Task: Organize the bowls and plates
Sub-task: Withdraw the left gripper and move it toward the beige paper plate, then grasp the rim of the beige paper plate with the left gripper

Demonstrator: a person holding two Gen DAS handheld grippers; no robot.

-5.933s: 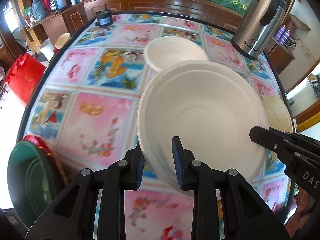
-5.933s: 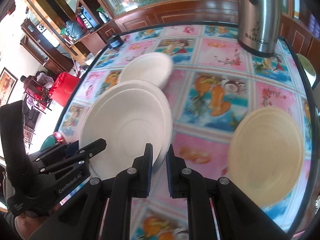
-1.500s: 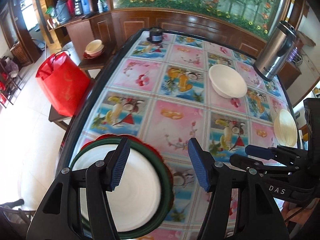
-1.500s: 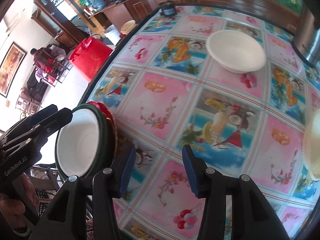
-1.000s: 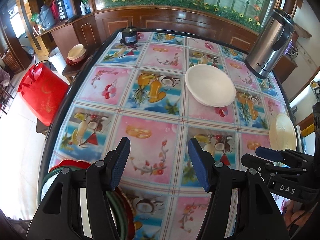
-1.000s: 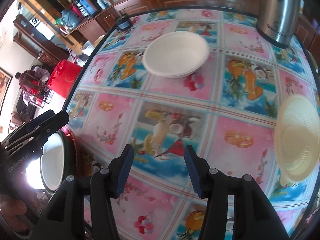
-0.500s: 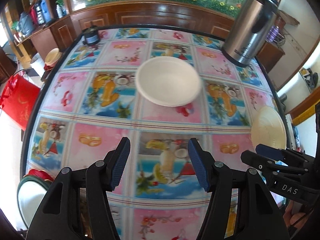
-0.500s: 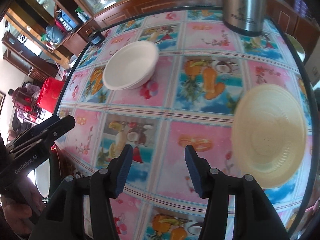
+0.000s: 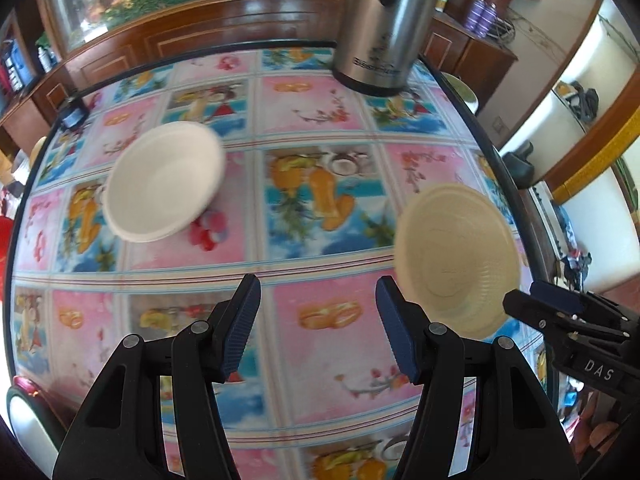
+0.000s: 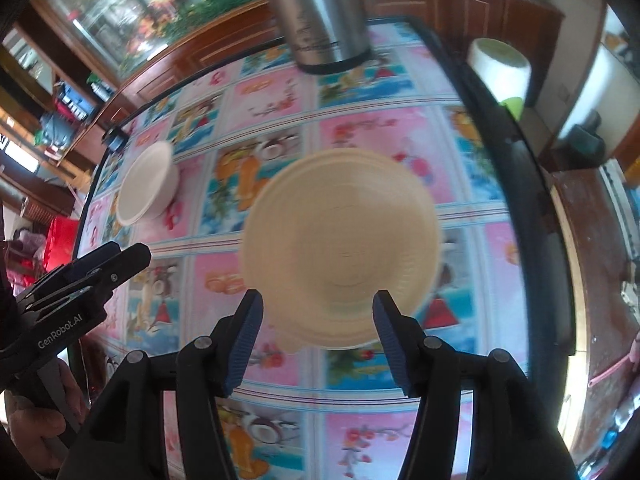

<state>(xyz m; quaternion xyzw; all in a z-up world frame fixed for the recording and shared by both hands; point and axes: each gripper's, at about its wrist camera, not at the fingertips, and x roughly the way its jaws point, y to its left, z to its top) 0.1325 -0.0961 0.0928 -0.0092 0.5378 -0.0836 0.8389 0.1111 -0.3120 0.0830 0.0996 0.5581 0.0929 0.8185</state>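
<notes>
A cream bowl [image 10: 340, 248] lies on the fruit-patterned tablecloth, straight ahead of my right gripper [image 10: 318, 296]. The right jaws are opening; the bowl's near rim shows between the fingertips and the pads do not touch it. In the left wrist view the cream bowl [image 9: 456, 260] is to the right of my left gripper [image 9: 318, 284], which is open and empty over the cloth. A white bowl [image 9: 160, 182] sits at the far left, also visible as the white bowl [image 10: 146, 184]. A white plate [image 9: 20, 416] on a green and red stack peeks in at the lower left.
A steel thermos [image 9: 384, 20] stands at the back of the table. The table's dark edge [image 10: 516, 168] runs close to the right of the cream bowl. A small dark jar [image 9: 72, 116] sits at the far left corner. A hand [image 10: 36, 432] holds the left gripper [image 10: 112, 264].
Both grippers have swung right across the table, away from the plate stack. The white bowl slid to the left of the views and the cream bowl came up in front of the right gripper.
</notes>
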